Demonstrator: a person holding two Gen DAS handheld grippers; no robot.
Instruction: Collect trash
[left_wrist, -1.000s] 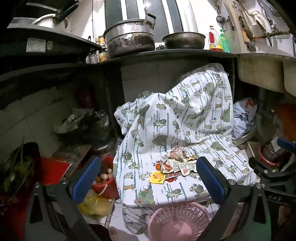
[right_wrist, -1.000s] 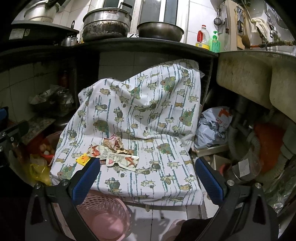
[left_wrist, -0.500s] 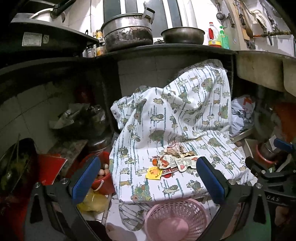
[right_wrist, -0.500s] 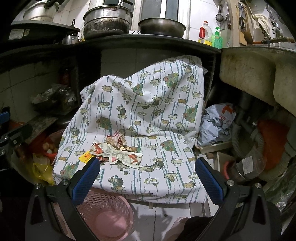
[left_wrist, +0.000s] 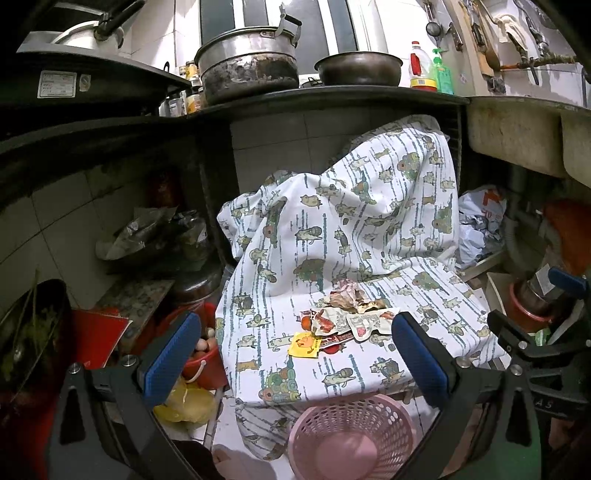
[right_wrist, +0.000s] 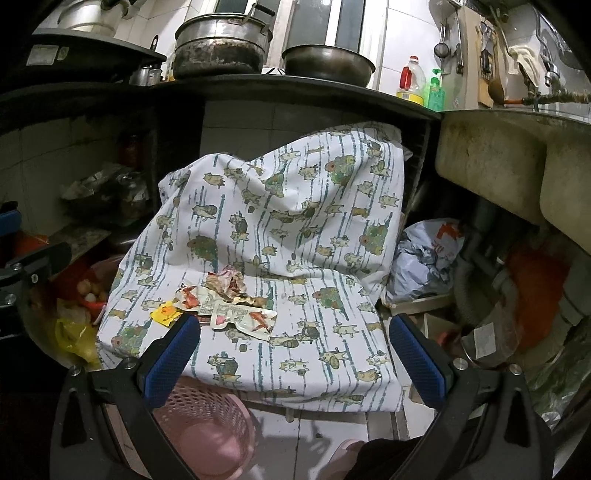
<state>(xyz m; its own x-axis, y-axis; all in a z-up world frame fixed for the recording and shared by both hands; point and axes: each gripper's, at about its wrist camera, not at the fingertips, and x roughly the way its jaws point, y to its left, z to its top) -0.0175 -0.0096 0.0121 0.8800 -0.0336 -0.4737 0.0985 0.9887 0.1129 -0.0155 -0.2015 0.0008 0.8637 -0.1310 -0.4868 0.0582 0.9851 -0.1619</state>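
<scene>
My left claw (left_wrist: 295, 356) and right claw (right_wrist: 295, 354) both stand spread wide and grasp nothing, each held above the white cartoon-printed cloth (left_wrist: 369, 229) on which the pile of crumpled printed snack wrappers (left_wrist: 347, 314) and a small yellow packet (left_wrist: 304, 343) lie. The pink perforated plastic basket (left_wrist: 351, 424) stands on the floor just below the cloth's front edge. My left view shows the basket's whole round mouth and my right claw's frame at its right edge; my right view shows only part of the basket (right_wrist: 207, 424) behind its left finger.
</scene>
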